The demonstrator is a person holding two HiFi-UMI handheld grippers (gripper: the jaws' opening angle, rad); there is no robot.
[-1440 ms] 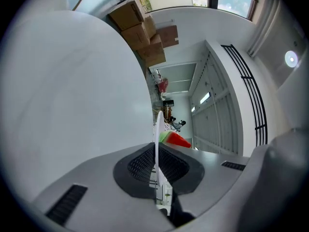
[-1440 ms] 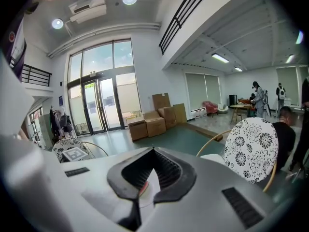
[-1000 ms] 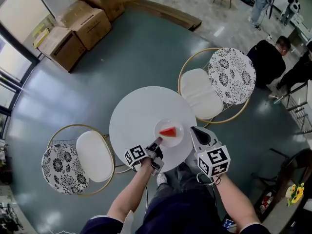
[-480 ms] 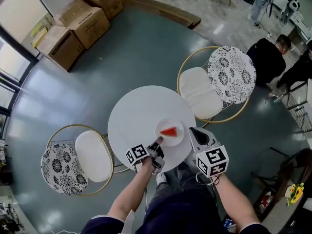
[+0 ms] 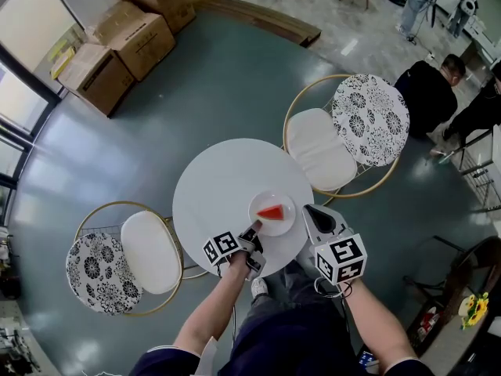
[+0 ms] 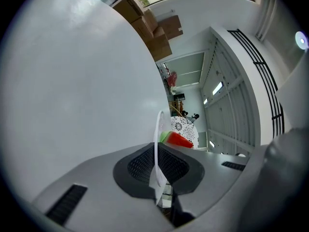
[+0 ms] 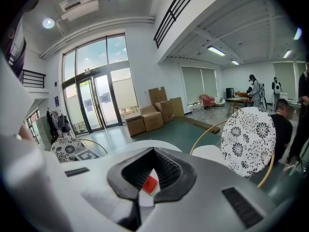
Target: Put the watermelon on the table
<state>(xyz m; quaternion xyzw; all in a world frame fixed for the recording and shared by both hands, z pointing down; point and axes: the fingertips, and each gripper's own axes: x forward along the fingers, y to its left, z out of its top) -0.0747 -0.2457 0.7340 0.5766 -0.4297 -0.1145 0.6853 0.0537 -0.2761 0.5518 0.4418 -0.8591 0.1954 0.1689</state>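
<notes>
On the round white table (image 5: 219,178), toward the person's edge, a small white plate (image 5: 286,200) carries the watermelon (image 5: 271,211), a red slice with green rind lying at the plate's middle. At the plate's near-left rim the left tongs (image 5: 252,229) are clamped on the thin white edge, which stands between the dark pads in the left gripper view. Just right of the plate, the right tongs (image 5: 311,212) hover off the table's edge, drawn together on nothing.
</notes>
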